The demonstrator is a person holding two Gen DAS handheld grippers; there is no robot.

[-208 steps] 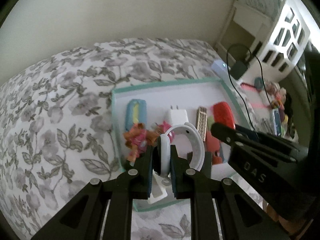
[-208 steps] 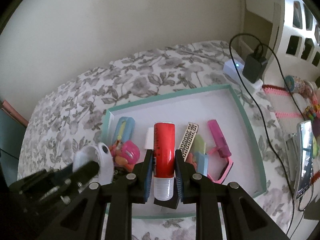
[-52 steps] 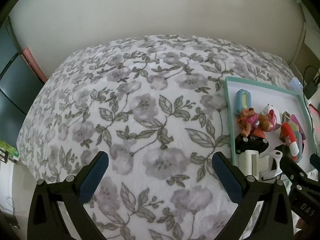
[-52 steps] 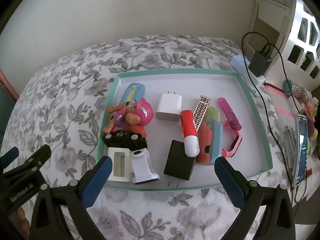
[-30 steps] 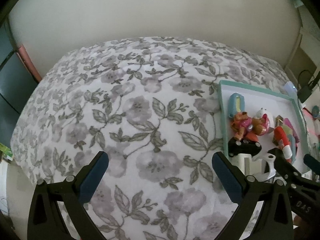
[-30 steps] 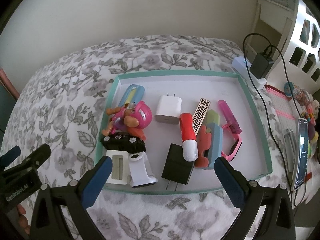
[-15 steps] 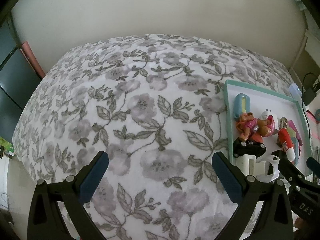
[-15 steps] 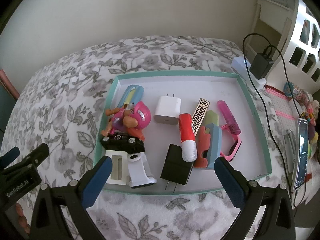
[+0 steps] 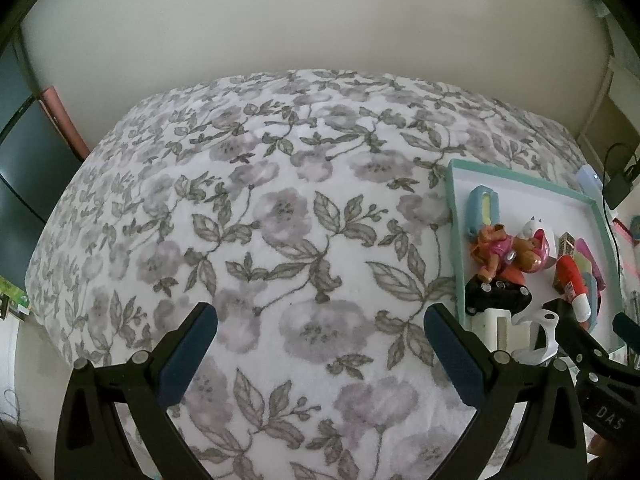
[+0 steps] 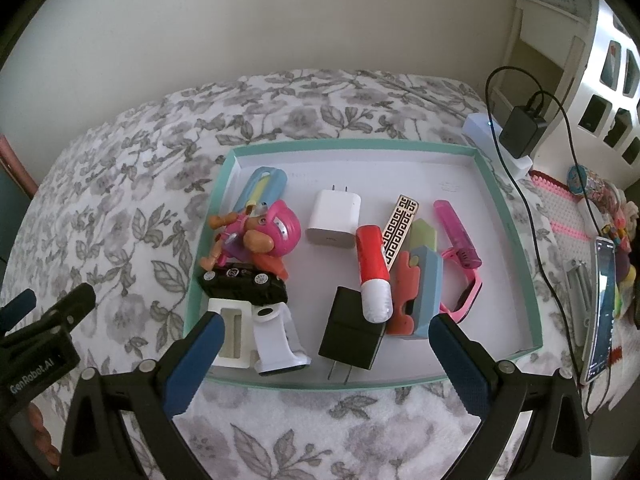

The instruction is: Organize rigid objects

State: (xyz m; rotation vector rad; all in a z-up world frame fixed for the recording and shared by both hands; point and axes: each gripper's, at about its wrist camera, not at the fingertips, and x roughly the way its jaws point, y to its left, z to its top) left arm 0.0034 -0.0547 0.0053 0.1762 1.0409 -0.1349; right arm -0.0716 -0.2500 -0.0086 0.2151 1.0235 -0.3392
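A teal-rimmed white tray [image 10: 508,216] lies on the floral bedspread and holds several small objects. Among them are a pink toy figure [image 10: 260,236], a black toy car [image 10: 244,282], a white charger [image 10: 334,220], a red and white tube [image 10: 374,276], a black charger [image 10: 352,336], a white holder [image 10: 276,340] and a pink watch [image 10: 460,252]. My right gripper [image 10: 324,360] hovers open over the tray's near edge, holding nothing. My left gripper [image 9: 320,344] is open above bare bedspread, left of the tray [image 9: 456,240].
The floral bedspread [image 9: 256,216] stretches wide to the left of the tray. A black plug with cable [image 10: 522,132] sits on a white power strip at the back right. A phone [image 10: 600,308] and small trinkets lie right of the tray. A wall stands behind.
Earlier my left gripper held the white holder and my right held the red tube; both now lie in the tray. Over the last second the grippers stay open, barely drifting.
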